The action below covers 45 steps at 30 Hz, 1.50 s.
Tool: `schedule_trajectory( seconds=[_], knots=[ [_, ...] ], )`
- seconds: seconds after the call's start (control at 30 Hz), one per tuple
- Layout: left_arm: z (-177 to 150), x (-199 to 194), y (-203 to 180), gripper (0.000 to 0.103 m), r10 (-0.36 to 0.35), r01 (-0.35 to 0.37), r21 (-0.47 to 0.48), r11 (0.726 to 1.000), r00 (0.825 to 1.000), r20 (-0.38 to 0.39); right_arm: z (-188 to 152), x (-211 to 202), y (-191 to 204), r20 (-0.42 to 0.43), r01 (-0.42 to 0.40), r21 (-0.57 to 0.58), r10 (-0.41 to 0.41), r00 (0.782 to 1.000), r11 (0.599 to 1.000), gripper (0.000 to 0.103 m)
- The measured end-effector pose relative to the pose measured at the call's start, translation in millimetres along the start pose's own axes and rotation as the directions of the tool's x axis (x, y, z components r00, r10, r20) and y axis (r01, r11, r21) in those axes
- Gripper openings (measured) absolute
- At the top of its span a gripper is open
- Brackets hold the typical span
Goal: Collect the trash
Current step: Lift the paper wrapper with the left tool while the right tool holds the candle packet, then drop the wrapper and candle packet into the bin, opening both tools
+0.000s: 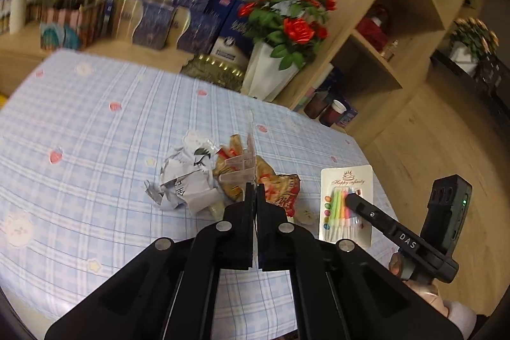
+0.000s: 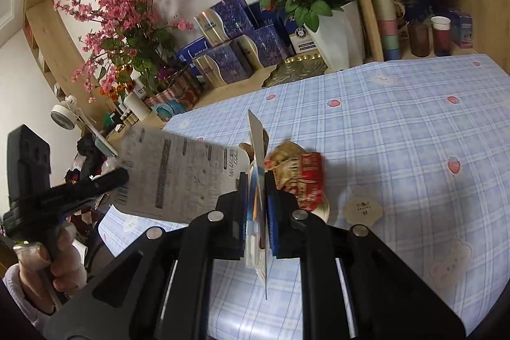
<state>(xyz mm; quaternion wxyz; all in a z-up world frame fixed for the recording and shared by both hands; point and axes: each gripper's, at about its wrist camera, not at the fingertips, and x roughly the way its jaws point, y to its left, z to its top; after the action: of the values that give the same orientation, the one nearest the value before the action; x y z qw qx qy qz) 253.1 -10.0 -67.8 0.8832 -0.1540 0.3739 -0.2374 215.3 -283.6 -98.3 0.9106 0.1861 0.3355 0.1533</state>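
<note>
My left gripper (image 1: pixel 255 190) is shut on a clear plastic blister package (image 1: pixel 240 166), held above a pile of trash on the blue checked tablecloth (image 1: pixel 95 117). The pile holds crumpled white paper (image 1: pixel 186 180) and a red and gold snack wrapper (image 1: pixel 280 190). My right gripper (image 2: pixel 256 180) is shut on a pack of birthday candles (image 2: pixel 257 142), seen edge-on; the pack also shows in the left wrist view (image 1: pixel 346 206), pinched by the right gripper's fingers (image 1: pixel 353 199). The snack wrapper (image 2: pixel 301 177) lies just beyond it. The left gripper's package (image 2: pixel 178 174) shows blurred at left.
A white pot of red roses (image 1: pixel 271 72) and blue gift boxes (image 1: pixel 178 11) stand at the table's back edge. Wooden shelves (image 1: pixel 382 21) with cups stand at the right. A small beige label (image 2: pixel 363 207) lies on the cloth. Pink blossoms (image 2: pixel 121 11) stand at the back left.
</note>
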Motion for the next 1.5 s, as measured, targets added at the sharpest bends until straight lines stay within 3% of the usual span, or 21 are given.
schedule_trajectory(
  seconds=[0.33,0.77,0.97,1.27,1.5],
  knots=[
    [-22,-47,-21,0.001,0.013,-0.012,0.073,0.997,1.0,-0.012,-19,-41,1,0.04,-0.006,0.016,0.005,0.999,1.0,0.014],
    [-82,-99,-33,0.001,-0.05,0.071,0.127,0.989,0.986,-0.159,-43,-73,8,0.057,-0.017,-0.002,0.017,0.998,1.0,0.014],
    [-124,-89,-43,0.001,-0.05,0.103,0.175,0.979,0.958,-0.282,-58,-78,6,0.041,-0.009,0.008,0.009,0.999,1.0,0.014],
    [-191,-38,-42,0.002,-0.018,0.1,0.153,0.983,0.885,-0.465,-72,-85,-4,0.033,0.013,0.016,-0.014,0.999,1.0,0.014],
    [-220,5,-31,0.002,-0.022,0.101,0.111,0.989,0.826,-0.563,-81,-82,-12,0.012,0.02,0.033,-0.02,1.0,0.999,0.014]
  ],
)
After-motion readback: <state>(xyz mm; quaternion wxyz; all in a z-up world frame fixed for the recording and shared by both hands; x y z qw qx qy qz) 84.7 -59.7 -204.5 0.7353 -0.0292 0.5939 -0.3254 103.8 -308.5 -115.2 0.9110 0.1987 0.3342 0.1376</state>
